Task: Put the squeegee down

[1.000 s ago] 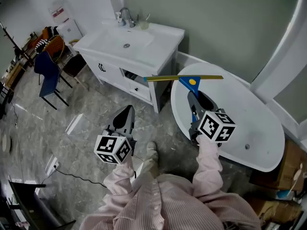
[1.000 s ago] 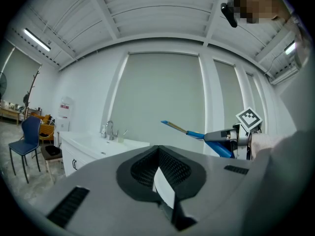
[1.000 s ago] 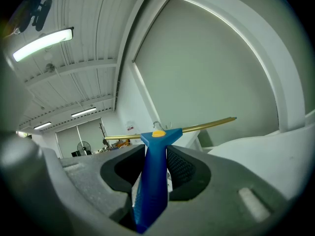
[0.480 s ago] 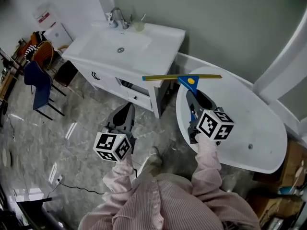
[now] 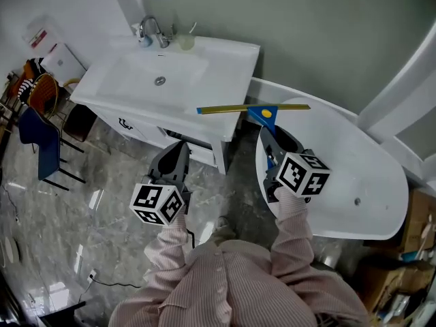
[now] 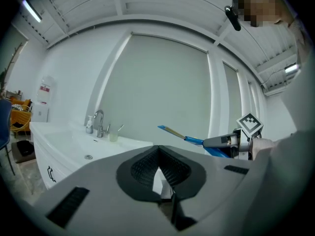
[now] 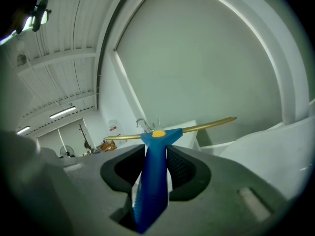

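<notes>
The squeegee (image 5: 253, 108) has a blue handle and a long yellow blade. My right gripper (image 5: 268, 137) is shut on the handle and holds the tool nearly level in the air, with the blade crosswise over the gap between the white vanity (image 5: 216, 70) and the bathtub (image 5: 354, 172). In the right gripper view the blue handle (image 7: 155, 171) fills the space between the pads and the blade (image 7: 206, 126) runs across the top. My left gripper (image 5: 178, 154) is shut and empty, in front of the vanity's drawers. The left gripper view shows its jaws (image 6: 158, 150) closed and the squeegee (image 6: 189, 140) off to the right.
The vanity top carries a faucet (image 5: 151, 30), a small bottle and a cup (image 5: 184, 41) by the wall. Chairs (image 5: 35, 125) stand at the far left on the marble floor. Cardboard boxes (image 5: 419, 227) sit right of the tub. A cable lies on the floor (image 5: 109, 285).
Both grippers have moved forward toward the vanity and wall, which now sit nearer. The squeegee stays in the right gripper, its blade now closer to the vanity's corner.
</notes>
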The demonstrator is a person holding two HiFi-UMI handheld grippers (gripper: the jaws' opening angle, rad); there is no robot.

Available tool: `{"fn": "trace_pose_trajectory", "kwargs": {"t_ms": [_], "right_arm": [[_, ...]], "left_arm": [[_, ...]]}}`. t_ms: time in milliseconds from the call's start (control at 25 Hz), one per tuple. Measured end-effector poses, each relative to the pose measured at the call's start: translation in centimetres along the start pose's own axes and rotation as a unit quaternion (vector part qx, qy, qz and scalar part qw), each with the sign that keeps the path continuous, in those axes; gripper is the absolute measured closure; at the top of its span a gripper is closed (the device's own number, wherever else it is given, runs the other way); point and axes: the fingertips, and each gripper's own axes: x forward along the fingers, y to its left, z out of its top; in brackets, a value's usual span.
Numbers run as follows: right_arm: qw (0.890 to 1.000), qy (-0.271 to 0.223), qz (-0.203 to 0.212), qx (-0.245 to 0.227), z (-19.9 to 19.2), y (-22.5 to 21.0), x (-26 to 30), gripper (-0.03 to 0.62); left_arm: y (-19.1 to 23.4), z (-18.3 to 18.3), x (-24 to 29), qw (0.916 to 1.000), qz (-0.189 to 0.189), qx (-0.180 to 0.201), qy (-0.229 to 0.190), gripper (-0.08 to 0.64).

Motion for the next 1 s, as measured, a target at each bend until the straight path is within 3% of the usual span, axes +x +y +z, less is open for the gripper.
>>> {"fn": "trace_pose_trajectory", "kwargs": {"t_ms": [320, 720, 1000], "right_arm": [[1.000, -0.004, -0.016, 0.007, 0.2, -0.5, 2.6, 0.460], [1.000, -0.005, -0.014, 0.002, 0.9, -0.6, 5.3, 0.460], [1.000, -0.008, -0.013, 0.001, 2.6, -1.6, 9.7, 0.459]], "left_arm": [[1.5, -0.1, 2.9, 0.9996, -0.028, -0.006, 0.007, 0.558], [3.6, -0.2, 4.4, 0.9994, -0.027, -0.021, 0.007, 0.558], [6.4, 0.9, 8.2, 0.9995, -0.023, -0.022, 0.005, 0.558]]}}
